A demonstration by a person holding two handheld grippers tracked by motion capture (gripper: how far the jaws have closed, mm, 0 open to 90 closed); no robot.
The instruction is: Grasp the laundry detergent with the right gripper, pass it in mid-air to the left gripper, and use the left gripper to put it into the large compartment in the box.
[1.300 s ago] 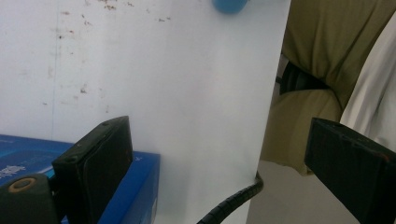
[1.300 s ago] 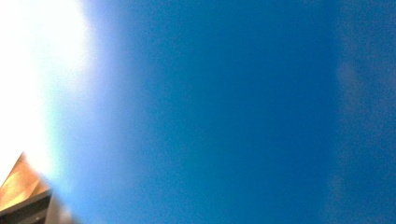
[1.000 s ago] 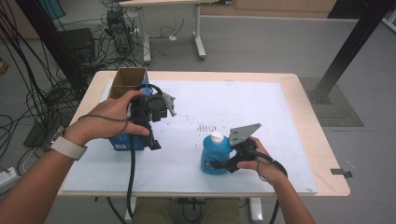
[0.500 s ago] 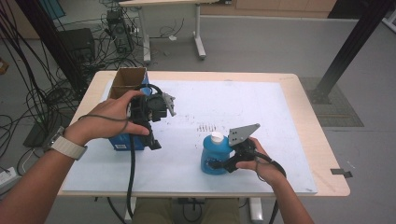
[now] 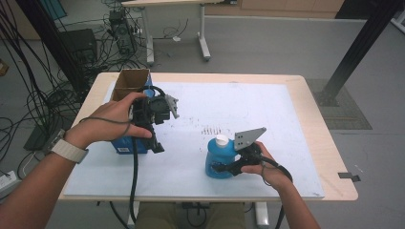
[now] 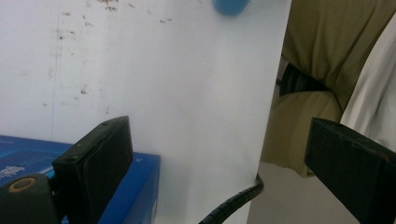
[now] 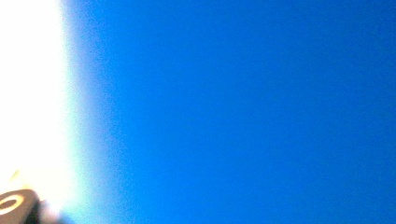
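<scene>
My right gripper point(image 5: 228, 166) has just been closing its black jaws on a squat, smooth blue plastic bottle point(image 5: 218, 160) with a white round cap; the bottle stands upright between them on the white sheet point(image 5: 267, 119). My left gripper point(image 5: 152, 125) holds its blocky jaws spread wide, empty, over a glossy blue box point(image 6: 135, 186) beside an open cardboard box point(image 5: 129, 81).
</scene>
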